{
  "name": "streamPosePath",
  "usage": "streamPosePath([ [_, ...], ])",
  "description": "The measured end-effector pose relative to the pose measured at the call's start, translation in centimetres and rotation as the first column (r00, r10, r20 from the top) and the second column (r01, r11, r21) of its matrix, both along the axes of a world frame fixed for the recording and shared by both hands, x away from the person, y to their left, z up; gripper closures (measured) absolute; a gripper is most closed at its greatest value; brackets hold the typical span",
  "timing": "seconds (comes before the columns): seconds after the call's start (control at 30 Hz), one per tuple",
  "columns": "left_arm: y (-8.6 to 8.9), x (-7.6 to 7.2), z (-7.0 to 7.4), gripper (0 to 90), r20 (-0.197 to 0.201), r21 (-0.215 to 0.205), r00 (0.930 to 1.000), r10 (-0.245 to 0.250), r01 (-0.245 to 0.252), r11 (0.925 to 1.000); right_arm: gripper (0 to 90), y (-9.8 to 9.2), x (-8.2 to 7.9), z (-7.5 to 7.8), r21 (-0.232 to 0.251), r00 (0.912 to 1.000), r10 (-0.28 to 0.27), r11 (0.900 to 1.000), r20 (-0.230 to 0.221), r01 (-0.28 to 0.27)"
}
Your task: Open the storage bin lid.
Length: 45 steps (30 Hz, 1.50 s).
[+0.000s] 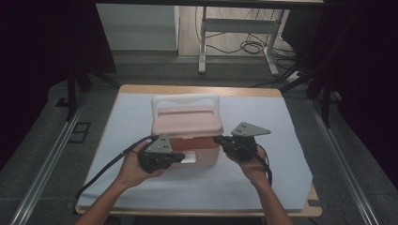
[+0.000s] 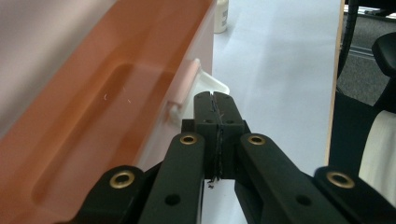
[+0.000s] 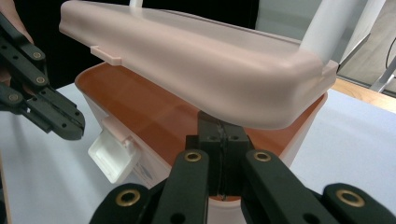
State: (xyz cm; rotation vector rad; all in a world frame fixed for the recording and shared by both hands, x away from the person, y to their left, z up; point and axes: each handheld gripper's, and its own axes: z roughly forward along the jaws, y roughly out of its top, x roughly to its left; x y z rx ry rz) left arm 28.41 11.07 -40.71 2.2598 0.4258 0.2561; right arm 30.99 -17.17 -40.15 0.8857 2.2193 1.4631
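Pink box (image 1: 187, 136) on surface (image 1: 281, 140), lid (image 3: 196, 60) raised; left tongs (image 2: 215, 105) together by latch (image 2: 212, 84); right tongs (image 3: 223, 128) together under lid.

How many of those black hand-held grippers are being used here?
2. The left hand-held gripper is at the box's front, beside its white latch; the right hand-held gripper is at the box's right corner under the lid.

Probably lab, desk frame (image 1: 237, 28), floor cables (image 1: 251, 47)
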Motion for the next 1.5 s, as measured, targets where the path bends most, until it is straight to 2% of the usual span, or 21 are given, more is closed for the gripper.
streamPosePath([
  [0.1,-0.6,-0.1,-0.2,90.0,0.006,-0.008,1.0000,0.002,-0.002,1.0000,89.6,0.0,0.0,0.0,0.000,1.0000,0.001,1.000,0.001,-0.001],
  [0.37,-1.4,-0.1,-1.1,90.0,0.033,0.029,0.9994,0.013,-0.014,0.9995,89.6,0.0,0.0,0.0,-0.004,1.0000,0.001,1.000,0.002,-0.001],
  [0.57,-1.6,0.1,-1.3,90.0,0.029,0.028,0.9994,0.018,-0.019,0.9994,89.7,0.1,0.0,0.0,0.000,1.0000,0.001,1.000,0.001,-0.001],
  [0.67,-1.6,0.2,-1.4,90.0,0.040,0.044,0.9988,0.028,-0.030,0.9986,89.6,0.1,0.0,0.1,-0.001,1.0000,0.002,1.000,0.002,-0.002],
  [0.93,-1.6,0.3,-1.5,90.0,0.031,0.039,0.9990,0.031,-0.033,0.9987,89.6,0.1,0.1,0.4,-0.004,1.0000,0.002,1.000,0.005,-0.002],
  [1.23,-1.6,0.4,-1.6,90.0,0.028,0.036,0.9992,0.029,-0.030,0.9989,89.6,0.2,0.8,1.6,0.005,1.0000,0.005,1.000,0.002,-0.005],
  [1.5,-1.5,0.3,-1.6,90.0,0.032,0.037,0.9992,0.025,-0.027,0.9990,89.6,0.5,2.2,3.7,-0.011,0.9999,0.010,1.000,-0.007,-0.010],
])
